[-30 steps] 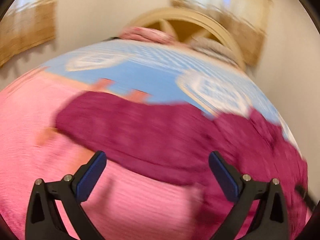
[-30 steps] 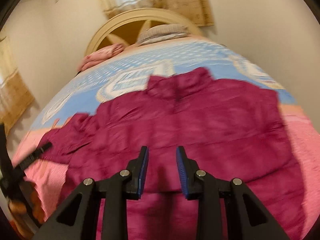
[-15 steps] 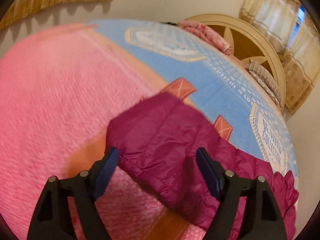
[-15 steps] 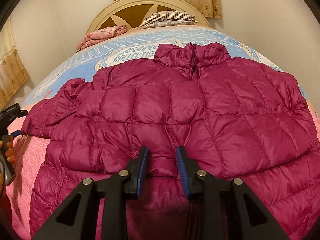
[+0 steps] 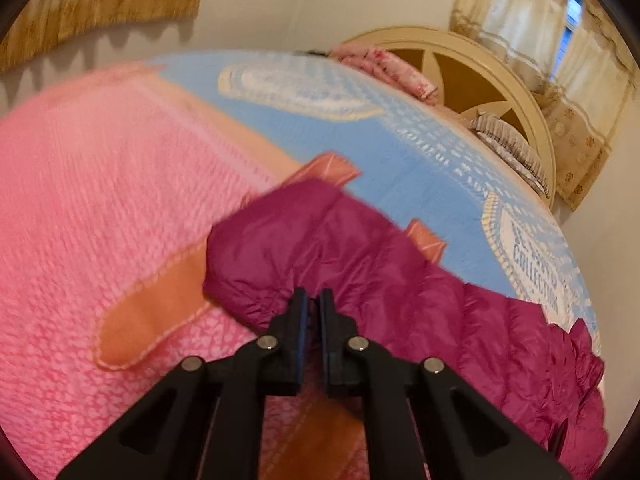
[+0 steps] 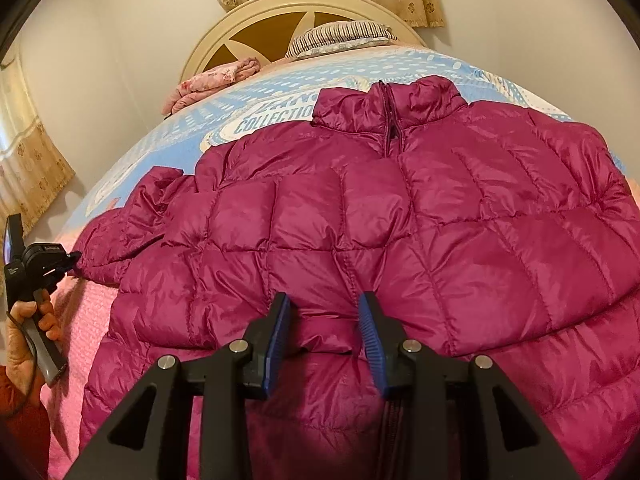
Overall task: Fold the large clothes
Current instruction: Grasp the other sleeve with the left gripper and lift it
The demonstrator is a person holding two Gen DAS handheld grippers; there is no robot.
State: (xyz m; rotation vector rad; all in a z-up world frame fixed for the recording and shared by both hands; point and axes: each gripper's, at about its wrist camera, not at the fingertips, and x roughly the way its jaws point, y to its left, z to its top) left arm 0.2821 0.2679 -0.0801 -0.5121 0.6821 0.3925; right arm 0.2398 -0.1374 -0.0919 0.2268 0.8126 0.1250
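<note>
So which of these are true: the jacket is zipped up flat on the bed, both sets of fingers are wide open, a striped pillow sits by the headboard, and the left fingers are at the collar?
1. The jacket lies zipped on the bed: true.
2. Both sets of fingers are wide open: false. The left gripper has closed on the sleeve; the right gripper is partly open.
3. A striped pillow sits by the headboard: true.
4. Left fingers at the collar: false, at the sleeve end.
</note>
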